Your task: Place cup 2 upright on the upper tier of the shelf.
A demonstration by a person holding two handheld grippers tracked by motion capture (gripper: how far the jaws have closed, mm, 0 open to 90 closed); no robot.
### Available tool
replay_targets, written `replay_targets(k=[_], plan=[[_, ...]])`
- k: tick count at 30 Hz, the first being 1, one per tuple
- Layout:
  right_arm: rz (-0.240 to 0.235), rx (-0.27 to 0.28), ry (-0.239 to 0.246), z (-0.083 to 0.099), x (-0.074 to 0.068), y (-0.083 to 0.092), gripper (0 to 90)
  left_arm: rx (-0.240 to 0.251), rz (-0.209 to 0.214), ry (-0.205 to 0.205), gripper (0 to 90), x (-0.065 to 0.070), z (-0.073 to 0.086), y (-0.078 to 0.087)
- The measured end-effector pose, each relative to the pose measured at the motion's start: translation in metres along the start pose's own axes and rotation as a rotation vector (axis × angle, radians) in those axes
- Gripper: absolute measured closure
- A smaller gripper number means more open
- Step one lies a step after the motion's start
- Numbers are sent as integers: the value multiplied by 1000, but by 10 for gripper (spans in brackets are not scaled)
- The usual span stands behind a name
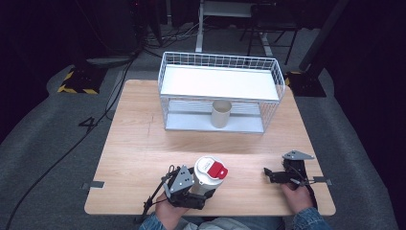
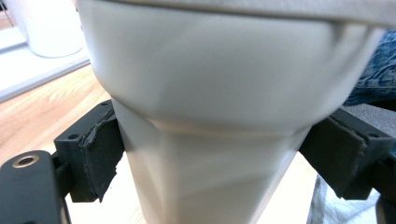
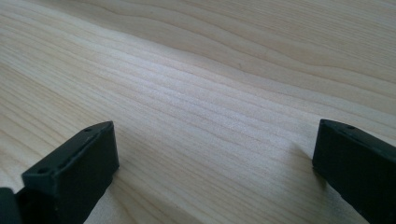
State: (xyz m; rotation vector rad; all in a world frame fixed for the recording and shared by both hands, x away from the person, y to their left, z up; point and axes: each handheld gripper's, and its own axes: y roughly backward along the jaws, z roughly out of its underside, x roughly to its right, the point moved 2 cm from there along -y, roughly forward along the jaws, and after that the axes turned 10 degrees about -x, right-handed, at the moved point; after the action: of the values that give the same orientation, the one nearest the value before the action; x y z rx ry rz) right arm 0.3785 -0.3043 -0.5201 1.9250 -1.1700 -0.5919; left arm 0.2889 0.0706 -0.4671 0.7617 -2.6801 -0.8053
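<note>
The cup's lid and base are cut off by the edges.

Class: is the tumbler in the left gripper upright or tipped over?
Upright. The tumbler shows its lid facing up in the high view, and the left gripper clamps its tapered lower body from both sides in the left gripper view.

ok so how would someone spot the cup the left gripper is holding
Start at the light wooden table and look at its near edge, in front of the white wire basket shelf. There the left gripper clamps a white tumbler. Unlike the plain beige cup under the shelf, it has a white lid with a red tab.
</note>
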Motion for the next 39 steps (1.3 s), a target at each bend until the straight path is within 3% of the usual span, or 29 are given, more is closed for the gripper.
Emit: replay_targets(k=[22,39], plan=[[2,0,-4,0,0,0,3,82,-1,-7,133,-8,-32,26],[7,2,-7,-1,-1,-1,4,124,7,-26,133,-23,-77,49]])
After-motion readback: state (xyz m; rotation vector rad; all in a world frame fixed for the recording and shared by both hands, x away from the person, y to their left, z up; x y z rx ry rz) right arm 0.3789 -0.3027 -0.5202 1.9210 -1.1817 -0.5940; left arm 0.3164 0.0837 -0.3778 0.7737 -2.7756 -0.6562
